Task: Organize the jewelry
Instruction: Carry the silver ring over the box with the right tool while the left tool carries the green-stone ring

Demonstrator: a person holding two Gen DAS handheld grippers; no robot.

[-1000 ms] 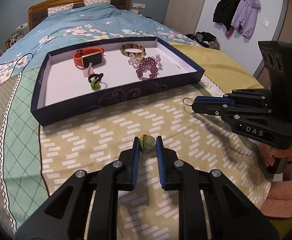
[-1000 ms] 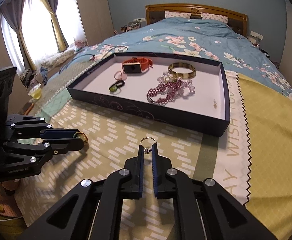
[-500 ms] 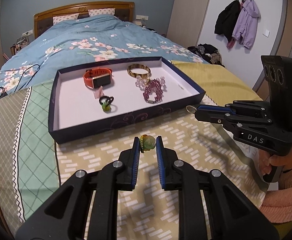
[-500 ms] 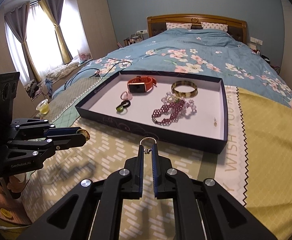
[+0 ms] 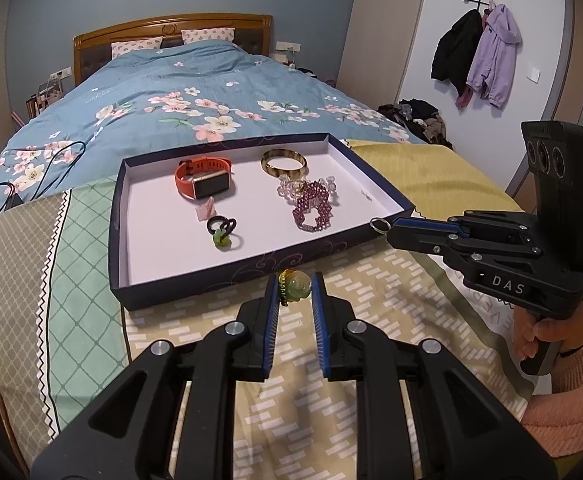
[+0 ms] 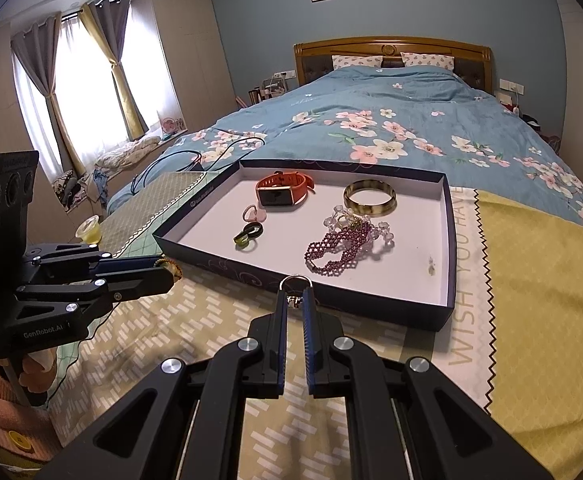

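A bedroom with blue walls and a flowered blue quilt, and at the foot of the bed a patchwork cloth (image 5: 371,288) on which a shallow dark tray (image 5: 211,280) with a white floor lies. Both tools are loaded and hang short of the tray's near wall, so the step in hand looks like carrying two last pieces over to join the rest. The left gripper (image 5: 294,286) is clamped on a green-and-amber bead charm (image 5: 293,283), a rounded glassy lump with a bit of yellow cord at its side; the right gripper (image 6: 294,300) is pinched nearly closed on the small clasp of a silver ring (image 6: 296,280), whose loop stands clear above the tips. Inside the tray already lie an orange watch (image 6: 283,192), a horn-coloured bangle (image 6: 369,198), a purple bead bracelet (image 6: 337,250) tangled with clear beads, a dark ring with a green stone (image 6: 247,236), a small pink piece (image 6: 251,212), and a tiny item near the right wall, too small to name. The next move, I judge, calls for lifting each piece over the rim and letting go above bare white floor, away from the bracelet tangle; the round charm may roll once freed
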